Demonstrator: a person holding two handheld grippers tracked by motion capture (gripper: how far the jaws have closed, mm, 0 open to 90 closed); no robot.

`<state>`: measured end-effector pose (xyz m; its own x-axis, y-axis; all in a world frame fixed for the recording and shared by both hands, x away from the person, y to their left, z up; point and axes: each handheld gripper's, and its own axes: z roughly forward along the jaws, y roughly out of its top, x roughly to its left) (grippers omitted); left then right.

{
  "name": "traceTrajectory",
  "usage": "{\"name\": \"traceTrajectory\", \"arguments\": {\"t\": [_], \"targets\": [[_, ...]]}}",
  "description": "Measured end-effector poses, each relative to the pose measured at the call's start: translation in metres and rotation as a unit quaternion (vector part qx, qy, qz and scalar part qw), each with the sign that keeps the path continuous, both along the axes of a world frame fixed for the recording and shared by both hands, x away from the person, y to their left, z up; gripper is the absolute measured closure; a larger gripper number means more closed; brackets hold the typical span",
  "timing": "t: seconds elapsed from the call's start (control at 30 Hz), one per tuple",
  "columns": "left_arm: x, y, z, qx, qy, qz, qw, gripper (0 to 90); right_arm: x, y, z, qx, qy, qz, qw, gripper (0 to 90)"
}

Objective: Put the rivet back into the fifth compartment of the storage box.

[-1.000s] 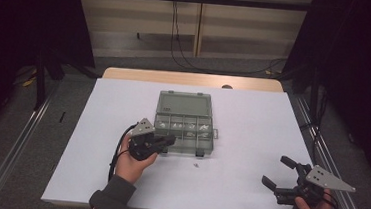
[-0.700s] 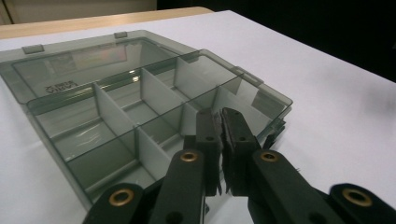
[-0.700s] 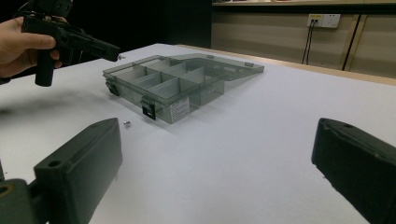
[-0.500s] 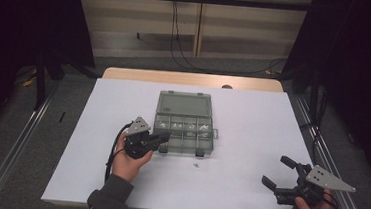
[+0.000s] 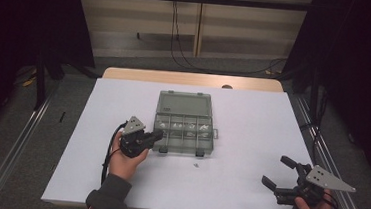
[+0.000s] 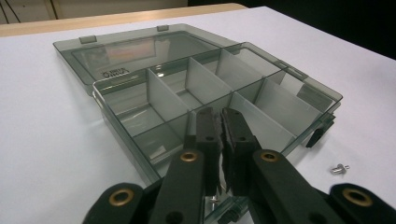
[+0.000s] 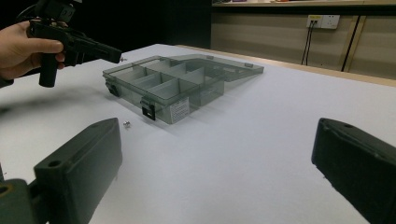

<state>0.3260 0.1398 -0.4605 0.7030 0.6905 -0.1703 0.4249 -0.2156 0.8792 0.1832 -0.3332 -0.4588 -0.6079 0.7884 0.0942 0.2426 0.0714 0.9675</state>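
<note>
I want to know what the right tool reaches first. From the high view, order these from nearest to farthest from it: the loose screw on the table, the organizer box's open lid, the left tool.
From the right tool, low at the table's right:
1. Loose screw, on the bare table just in front of the box.
2. Left tool, shut, at the box's front left corner.
3. Open lid, lying flat beyond the compartments, toward the far edge.

Your high view looks forward and down from your side, taking in the whole table [image 5: 247, 189]. Your left gripper view sits close over the box [image 6: 140, 93], facing its lid. Your right gripper view looks low across the table from farther off, sharing the box [image 7: 177, 88].
</note>
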Motion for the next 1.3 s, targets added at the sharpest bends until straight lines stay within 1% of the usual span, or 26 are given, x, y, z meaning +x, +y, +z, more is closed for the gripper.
{"name": "traceTrajectory", "arguments": {"t": [0.13,0.2,0.27,0.3,0.37,0.4,0.5,0.6,0.67,0.7,0.73,0.77,0.83,0.87,1.03,1.1,1.13,1.23,1.27,1.3], "targets": [[0.0,0.0,-0.001,0.0,0.001,0.0,1.0,86.4,0.0,0.0,0.0,0.0,0.0,0.0,1.0,1.7],[0.0,0.0,-0.001,0.004,-0.001,0.002,1.0,86.5,0.0,0.0,0.0,0.001,0.0,0.0,1.0,1.7],[0.001,0.0,-0.002,0.002,0.001,0.0,1.0,86.3,0.0,0.0,0.0,0.001,0.0,0.0,1.0,1.7],[0.0,0.0,-0.002,0.005,-0.005,-0.001,1.0,86.2,0.0,0.0,0.0,0.0,0.0,0.001,1.0,1.7],[0.0,0.0,-0.002,0.006,-0.008,0.001,0.9999,83.7,0.0,0.0,0.0,-0.001,0.001,0.001,1.0,1.7],[0.0,0.0,-0.002,0.006,-0.009,0.0,0.9999,82.0,0.0,0.0,0.0,0.0,0.0,0.002,1.0,1.7],[0.0,-0.001,-0.003,0.004,-0.01,-0.003,0.9999,80.7,0.0,0.0,0.0,-0.001,0.001,0.002,1.0,1.7],[-0.001,-0.003,-0.002,-0.005,-0.007,-0.007,0.9999,79.1,0.0,0.0,0.0,-0.001,0.001,0.001,1.0,1.7],[-0.003,-0.005,-0.001,-0.019,-0.005,-0.014,0.9997,75.9,0.0,0.0,0.0,0.0,0.001,0.001,1.0,1.7],[-0.004,-0.007,0.0,-0.02,-0.006,-0.02,0.9996,75.3,0.0,-0.001,0.0,0.0,0.0,0.001,1.0,1.7],[-0.005,-0.009,0.001,-0.017,-0.007,-0.024,0.9996,75.3,0.0,-0.001,0.0,0.0,0.0,0.001,1.0,1.7],[-0.006,-0.011,0.001,-0.021,-0.005,-0.03,0.9993,74.3,0.0,-0.001,0.0,0.0,0.0,0.001,1.0,1.7],[-0.008,-0.015,0.001,-0.02,-0.006,-0.037,0.9991,70.4,0.0,-0.001,0.0,0.0,0.0,0.002,1.0,1.7],[-0.008,-0.016,0.001,-0.018,-0.006,-0.04,0.999,70.4,0.0,-0.001,0.0,0.0,0.0,0.002,1.0,1.7],[-0.011,-0.021,0.003,-0.029,-0.004,-0.054,0.9981,66.1,0.0,-0.001,0.0,0.0,0.0,0.002,1.0,1.7],[-0.012,-0.023,0.004,-0.032,-0.004,-0.062,0.9976,62.9,0.0,-0.001,0.0,-0.001,-0.001,0.001,1.0,1.7],[-0.013,-0.026,0.004,-0.034,-0.002,-0.067,0.9972,59.1,0.0,-0.001,0.0,-0.001,0.0,0.002,1.0,1.7],[-0.014,-0.029,0.004,-0.034,-0.001,-0.072,0.9968,56.3,0.0,-0.001,0.0,-0.002,0.001,0.001,1.0,1.7],[-0.014,-0.031,0.004,-0.039,0.0,-0.075,0.9965,56.3,0.0,-0.001,0.0,-0.002,0.001,0.002,1.0,1.7],[-0.015,-0.034,0.005,-0.042,0.003,-0.078,0.9961,52.1,0.0,0.0,0.0,-0.001,0.002,0.001,1.0,1.7]]}}
